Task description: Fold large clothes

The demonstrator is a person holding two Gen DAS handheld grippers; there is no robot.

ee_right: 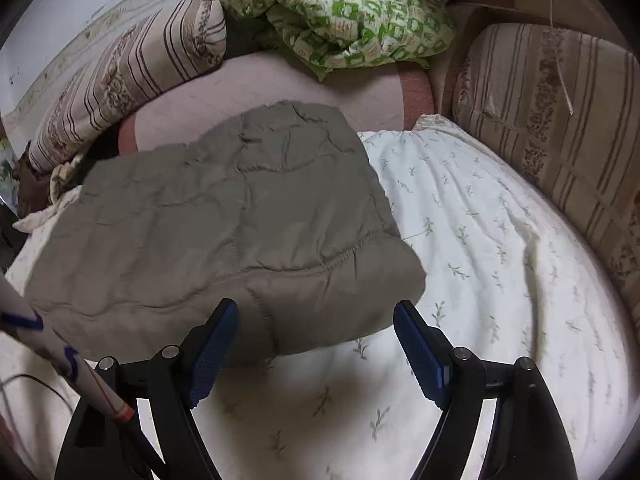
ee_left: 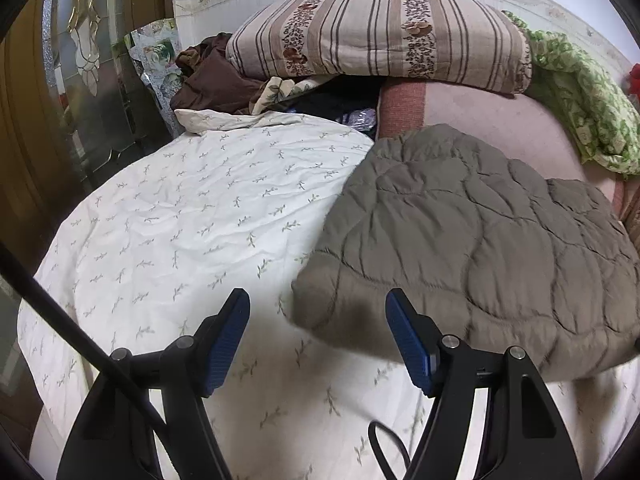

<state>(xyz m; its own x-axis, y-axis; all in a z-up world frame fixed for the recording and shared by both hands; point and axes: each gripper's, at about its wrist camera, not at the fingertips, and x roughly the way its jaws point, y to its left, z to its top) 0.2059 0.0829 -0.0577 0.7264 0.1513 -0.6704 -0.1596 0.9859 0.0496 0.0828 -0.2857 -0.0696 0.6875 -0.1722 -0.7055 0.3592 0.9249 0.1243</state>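
A grey-brown quilted garment lies folded into a thick rectangle on a white sheet with a leaf print. It also shows in the right wrist view. My left gripper is open and empty, hovering just in front of the garment's near left corner. My right gripper is open and empty, with its jaws either side of the garment's near right edge, not touching it.
A striped pillow and a green patterned cloth lie at the back on a pink blanket. Brown clothes are piled by a glass door. Another striped cushion stands at the right.
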